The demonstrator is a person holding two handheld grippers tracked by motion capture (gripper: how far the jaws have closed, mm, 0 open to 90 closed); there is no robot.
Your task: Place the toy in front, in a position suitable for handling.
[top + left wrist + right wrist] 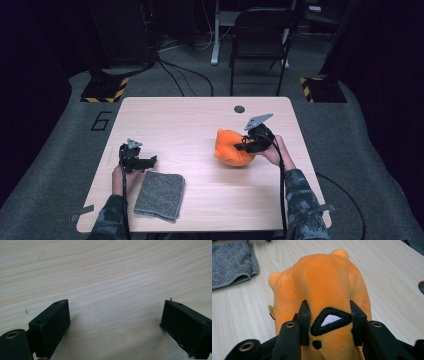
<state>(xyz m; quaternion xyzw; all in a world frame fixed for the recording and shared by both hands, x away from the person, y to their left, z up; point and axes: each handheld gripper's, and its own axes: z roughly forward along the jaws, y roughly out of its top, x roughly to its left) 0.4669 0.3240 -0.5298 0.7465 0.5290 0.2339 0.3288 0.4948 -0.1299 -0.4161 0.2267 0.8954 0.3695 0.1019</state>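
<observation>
We note the orange plush toy (329,282) sits right of centre on the wooden table (200,120), pinched by the right gripper (329,322). Its jaws press into the soft fabric on either side of a black-edged patch with a white triangle; a small black dot lies just below it. The plush is rounded, with stubby bumps. The left gripper (115,322) rests over bare wood, jaws spread, just beside a folded grey cloth (160,195).

A large "6" is marked on the grey floor (102,121).
</observation>
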